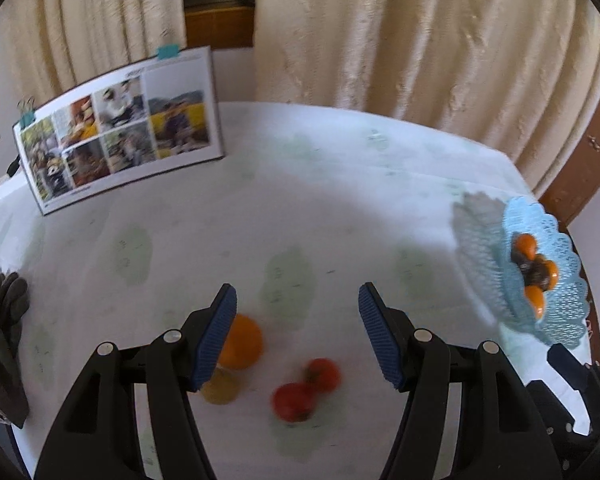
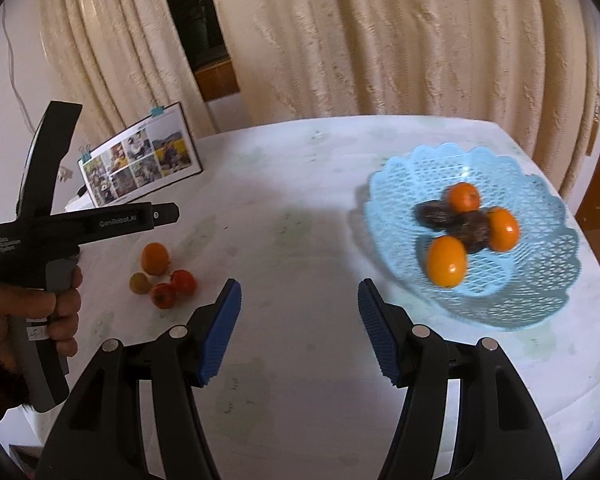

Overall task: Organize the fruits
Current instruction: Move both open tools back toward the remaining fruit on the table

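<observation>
On table: orange, two red tomatoes, blurred | both hand-held grippers released

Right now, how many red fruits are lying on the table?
2. One red fruit lies beside the other, touching, next to the orange and left of the blue basket. None seems hidden.
</observation>
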`<state>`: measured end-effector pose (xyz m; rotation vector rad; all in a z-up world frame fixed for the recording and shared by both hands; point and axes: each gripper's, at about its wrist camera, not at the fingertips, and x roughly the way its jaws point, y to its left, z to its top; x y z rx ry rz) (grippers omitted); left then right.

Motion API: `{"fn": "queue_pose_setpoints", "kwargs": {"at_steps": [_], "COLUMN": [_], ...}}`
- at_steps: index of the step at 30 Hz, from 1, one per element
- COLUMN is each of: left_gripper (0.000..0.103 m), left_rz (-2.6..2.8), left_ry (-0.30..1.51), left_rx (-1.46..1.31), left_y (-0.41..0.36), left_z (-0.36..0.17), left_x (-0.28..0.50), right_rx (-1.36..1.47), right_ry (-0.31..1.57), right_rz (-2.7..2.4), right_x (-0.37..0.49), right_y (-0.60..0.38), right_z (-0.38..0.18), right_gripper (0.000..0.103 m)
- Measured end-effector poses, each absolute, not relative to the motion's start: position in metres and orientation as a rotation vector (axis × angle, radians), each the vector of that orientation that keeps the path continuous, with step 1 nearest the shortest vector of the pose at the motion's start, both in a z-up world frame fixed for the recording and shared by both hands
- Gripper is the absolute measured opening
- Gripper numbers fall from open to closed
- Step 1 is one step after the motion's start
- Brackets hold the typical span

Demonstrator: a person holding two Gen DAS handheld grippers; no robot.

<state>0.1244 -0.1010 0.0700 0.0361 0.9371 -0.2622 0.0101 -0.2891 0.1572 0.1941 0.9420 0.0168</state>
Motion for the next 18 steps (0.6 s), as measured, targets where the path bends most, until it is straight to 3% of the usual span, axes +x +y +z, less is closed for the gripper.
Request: {"fn": "queue_pose_setpoints", "kwargs": {"at_steps": [5, 9, 18], "left_gripper": [0.064, 0.064, 0.064], "left_rz": [-0.248, -0.244, -0.252], "left_ry": [0.969, 1.0, 1.038], "left_rx": [0.04, 0.042, 0.036], "left_y": [-0.084, -0.075, -0.061], "left_z": [0.055, 0.043, 0.027], "left_x": [0.133, 0.139, 0.151], "right_rx": [0.185, 0.183, 0.18], "right_ry": [0.968, 0.976, 0.998], "right_rz": [0.036, 0.034, 0.021], "right_x": [0.014, 0.016, 0.022], "right_y": [-0.272, -0.262, -0.248], "right_z": [0.149, 0.144, 0.137], "right_gripper": [0.062, 0.073, 0.073]}}
